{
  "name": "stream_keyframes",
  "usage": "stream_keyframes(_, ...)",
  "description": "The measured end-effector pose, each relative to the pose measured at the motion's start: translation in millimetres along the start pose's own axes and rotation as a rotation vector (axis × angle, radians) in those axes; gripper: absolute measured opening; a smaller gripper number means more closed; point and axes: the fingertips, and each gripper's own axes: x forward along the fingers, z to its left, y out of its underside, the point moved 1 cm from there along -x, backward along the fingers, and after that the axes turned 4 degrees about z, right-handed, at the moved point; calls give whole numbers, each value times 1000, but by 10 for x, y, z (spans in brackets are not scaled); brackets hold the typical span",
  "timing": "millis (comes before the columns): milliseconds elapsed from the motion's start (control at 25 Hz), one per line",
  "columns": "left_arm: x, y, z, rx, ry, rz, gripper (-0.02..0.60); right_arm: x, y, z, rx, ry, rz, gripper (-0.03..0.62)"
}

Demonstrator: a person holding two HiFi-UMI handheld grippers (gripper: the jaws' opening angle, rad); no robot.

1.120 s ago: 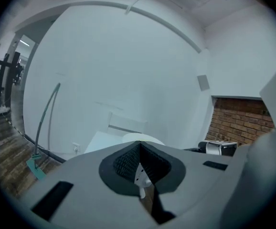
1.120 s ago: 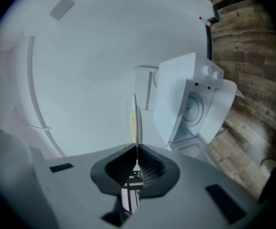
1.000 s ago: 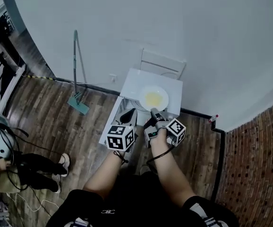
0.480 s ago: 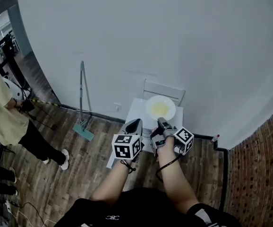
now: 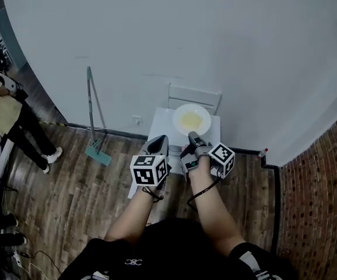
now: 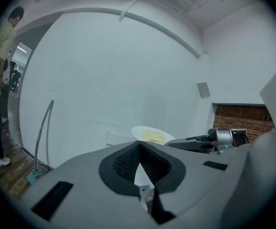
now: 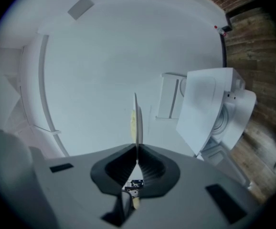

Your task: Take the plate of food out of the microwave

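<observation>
White wall rises behind a white box-shaped microwave (image 5: 160,122) on dark plank flooring. Both forearms reach forward, side by side. The right gripper (image 7: 136,149) pinches the rim of the round white plate of yellow food (image 5: 191,119), seemingly above the microwave. The left gripper (image 6: 139,149), jaws together, holds nothing.

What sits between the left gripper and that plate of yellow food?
Nothing. In the left gripper view the closed left gripper points at the plate just beyond its tips, with only empty air between them.
</observation>
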Motion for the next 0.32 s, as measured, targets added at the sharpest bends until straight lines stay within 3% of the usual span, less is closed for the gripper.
stream_keyframes(320, 27, 26, -139, 0, 28, 4, -9, -88, -65, -66, 18, -4, -9, 25)
